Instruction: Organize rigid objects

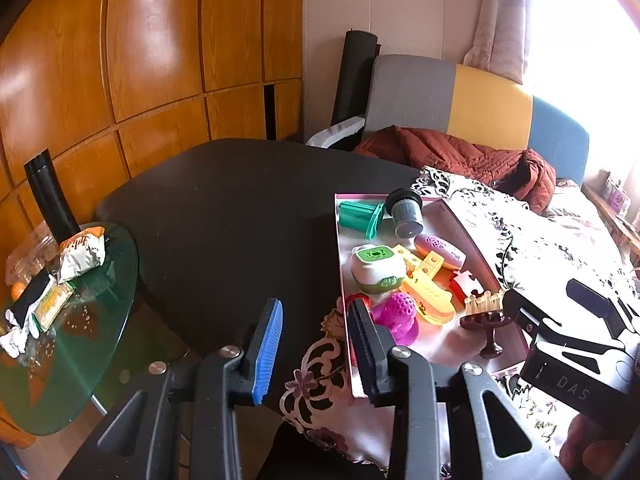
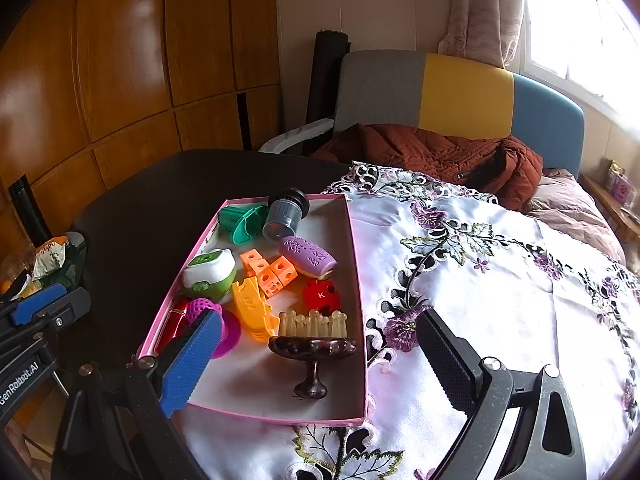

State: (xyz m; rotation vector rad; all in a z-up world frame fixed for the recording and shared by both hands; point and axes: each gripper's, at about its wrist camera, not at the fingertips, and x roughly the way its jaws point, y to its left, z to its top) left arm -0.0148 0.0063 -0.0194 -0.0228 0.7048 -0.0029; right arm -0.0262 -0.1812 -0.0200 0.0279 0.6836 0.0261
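A shallow pink box (image 2: pixel 357 264) lies on the floral cloth and holds several small rigid things. Among them are a green-and-white round case (image 2: pixel 208 274), a grey capped cylinder (image 2: pixel 282 218), a purple oval (image 2: pixel 308 258), orange cubes (image 2: pixel 266 270) and a red puzzle piece (image 2: pixel 321 295). A brown wooden stand with cream pegs (image 2: pixel 313 346) sits at the box's near end. My right gripper (image 2: pixel 320 320) hangs open just above it, its fingers wide apart and touching nothing. My left gripper (image 1: pixel 316 308) is open with nothing between its pads, at the box's left wall (image 1: pixel 343 280), over the table edge.
The dark round table (image 1: pixel 224 216) extends left of the box. A green glass side table (image 1: pixel 80 340) with snack packets and a black cylinder (image 1: pixel 50 200) stands lower left. Behind are a chair with a rust jacket (image 2: pixel 440 152) and wooden wall panels.
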